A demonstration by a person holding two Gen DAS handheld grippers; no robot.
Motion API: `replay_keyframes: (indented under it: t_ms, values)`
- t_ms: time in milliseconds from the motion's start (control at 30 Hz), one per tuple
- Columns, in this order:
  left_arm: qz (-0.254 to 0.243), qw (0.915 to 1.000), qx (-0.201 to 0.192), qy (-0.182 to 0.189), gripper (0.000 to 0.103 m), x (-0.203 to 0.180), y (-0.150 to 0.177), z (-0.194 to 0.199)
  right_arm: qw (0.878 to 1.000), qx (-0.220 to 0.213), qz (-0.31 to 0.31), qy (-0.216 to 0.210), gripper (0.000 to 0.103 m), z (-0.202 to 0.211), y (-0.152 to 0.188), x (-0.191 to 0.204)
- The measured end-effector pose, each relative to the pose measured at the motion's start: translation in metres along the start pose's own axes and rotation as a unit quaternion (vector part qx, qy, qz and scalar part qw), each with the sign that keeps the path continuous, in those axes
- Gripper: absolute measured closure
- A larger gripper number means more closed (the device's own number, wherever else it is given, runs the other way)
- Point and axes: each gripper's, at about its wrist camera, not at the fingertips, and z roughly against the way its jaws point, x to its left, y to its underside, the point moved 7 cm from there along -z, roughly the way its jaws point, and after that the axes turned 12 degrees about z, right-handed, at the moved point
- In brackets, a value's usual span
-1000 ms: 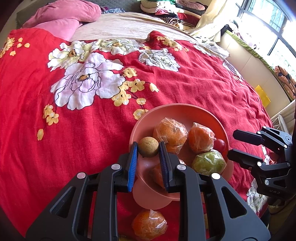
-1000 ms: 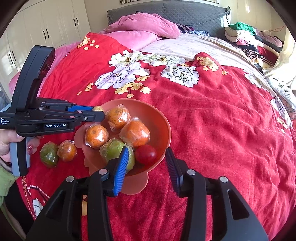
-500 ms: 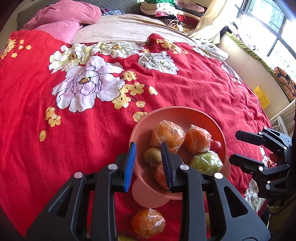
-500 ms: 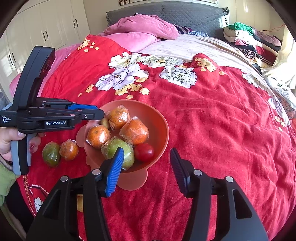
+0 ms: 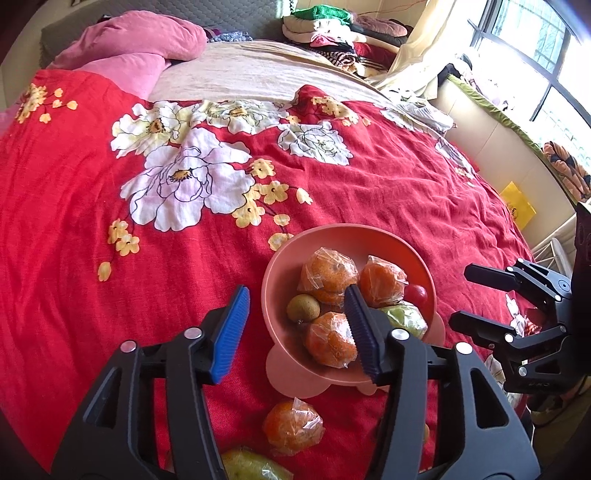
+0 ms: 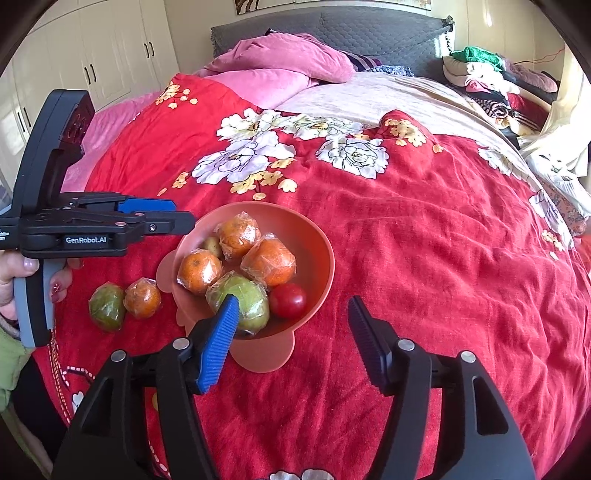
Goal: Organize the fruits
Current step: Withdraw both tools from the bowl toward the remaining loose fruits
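since the earlier frame the small brown-green fruit has left the left gripper and now lies inside the pink bowl, against its near-left wall; that gripper's jaws have just been opening and stand apart with nothing pressed between them. the right gripper has likewise just been opening; its jaws are apart and hold nothing.

surroundings: the bowl rests on a red floral bedspread with pink pillows and folded clothes at the far end. three plastic-wrapped oranges, a wrapped green fruit and a small red fruit crowd the bowl, touching one another. outside it, just beside the bowl's scalloped base, lie a wrapped orange on the bedspread and a second wrapped green fruit, these two touching each other.

relation to the grippers: in the left wrist view the bowl's left wall and the brown-green fruit show between the two fingers, and the right finger overlaps the nearest orange. in the right wrist view the blue pad covers part of the green fruit in the bowl, while the red fruit sits just inside the gap, near the bowl's right rim. a hand grips the left gripper's handle at the left edge.
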Motion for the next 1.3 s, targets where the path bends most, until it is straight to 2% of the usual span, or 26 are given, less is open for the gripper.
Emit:
replay_keyframes:
  t_ms: [367,767,1300]
  values:
    - [0.005,0.9997,-0.024,-0.007,0.029,0.003,-0.003,0.023,1.000,-0.009,-0.004,0.008,0.030,0.010,-0.003,0.000]
    - [0.018,0.9990,-0.041,-0.008,0.011,0.008,-0.006,0.040,1.000,-0.016,-0.001,0.010,0.023,0.020,-0.005,0.005]
    - [0.025,0.9982,-0.053,-0.014,0.010,0.014,0.000,0.056,1.000,-0.024,0.005,0.009,0.016,0.034,-0.005,0.019]
